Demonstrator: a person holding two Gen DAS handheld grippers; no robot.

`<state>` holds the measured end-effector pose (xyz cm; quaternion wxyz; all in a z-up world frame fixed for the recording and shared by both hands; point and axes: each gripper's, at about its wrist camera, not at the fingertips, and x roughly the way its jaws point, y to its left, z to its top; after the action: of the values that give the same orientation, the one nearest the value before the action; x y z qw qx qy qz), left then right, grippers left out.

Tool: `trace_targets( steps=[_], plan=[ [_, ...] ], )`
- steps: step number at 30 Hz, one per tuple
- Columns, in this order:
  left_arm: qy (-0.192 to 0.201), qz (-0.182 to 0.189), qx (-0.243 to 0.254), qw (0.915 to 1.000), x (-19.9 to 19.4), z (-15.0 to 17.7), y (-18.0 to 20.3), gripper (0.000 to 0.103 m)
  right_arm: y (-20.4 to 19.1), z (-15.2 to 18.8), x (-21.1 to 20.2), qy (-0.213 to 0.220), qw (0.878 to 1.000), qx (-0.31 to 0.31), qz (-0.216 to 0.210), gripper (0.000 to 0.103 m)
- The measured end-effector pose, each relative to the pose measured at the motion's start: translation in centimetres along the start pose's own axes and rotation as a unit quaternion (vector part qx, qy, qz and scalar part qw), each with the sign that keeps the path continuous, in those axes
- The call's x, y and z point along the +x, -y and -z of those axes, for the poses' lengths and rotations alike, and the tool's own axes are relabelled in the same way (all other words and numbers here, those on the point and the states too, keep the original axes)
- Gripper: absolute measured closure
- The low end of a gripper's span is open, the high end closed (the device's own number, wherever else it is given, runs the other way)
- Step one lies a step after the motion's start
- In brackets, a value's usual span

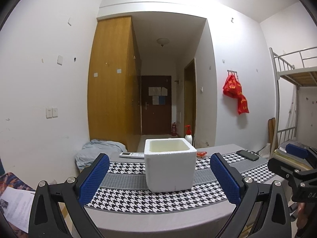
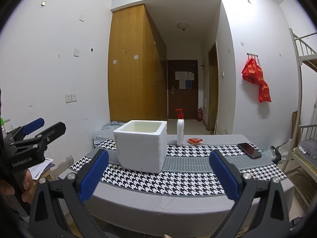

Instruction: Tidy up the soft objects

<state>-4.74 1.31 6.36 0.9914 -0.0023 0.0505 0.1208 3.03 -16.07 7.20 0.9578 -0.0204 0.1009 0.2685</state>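
A white foam box (image 1: 169, 167) stands open-topped on the table with the houndstooth cloth (image 1: 138, 204); it also shows in the right wrist view (image 2: 141, 146). A small red packet (image 2: 195, 140) lies behind it, also in the left wrist view (image 1: 201, 154). My left gripper (image 1: 158, 180) is open and empty, held in front of the box. My right gripper (image 2: 158, 175) is open and empty, in front of the table to the right of the box. Each gripper shows at the edge of the other's view.
A white pump bottle with a red top (image 2: 180, 129) stands behind the box. A dark phone (image 2: 249, 150) lies at the table's right. A remote (image 1: 131, 155) lies at the back left. Grey cloth (image 1: 99, 150) is bunched beyond the table. A bunk bed (image 1: 293, 103) stands on the right.
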Motion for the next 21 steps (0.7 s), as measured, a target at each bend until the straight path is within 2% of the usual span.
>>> trace_targets(
  steps=[14, 21],
  plan=[
    [-0.004, 0.006, -0.004, 1.0000, -1.6, 2.5, -0.8, 0.001, -1.7, 1.9, -1.4, 0.002, 1.000, -0.008, 0.001, 0.001],
    [-0.010, -0.004, 0.003, 0.9999, -1.9, 4.3, -0.5, 0.001, -2.4, 3.5, -1.6, 0.001, 1.000, -0.013, 0.002, 0.001]
  ],
)
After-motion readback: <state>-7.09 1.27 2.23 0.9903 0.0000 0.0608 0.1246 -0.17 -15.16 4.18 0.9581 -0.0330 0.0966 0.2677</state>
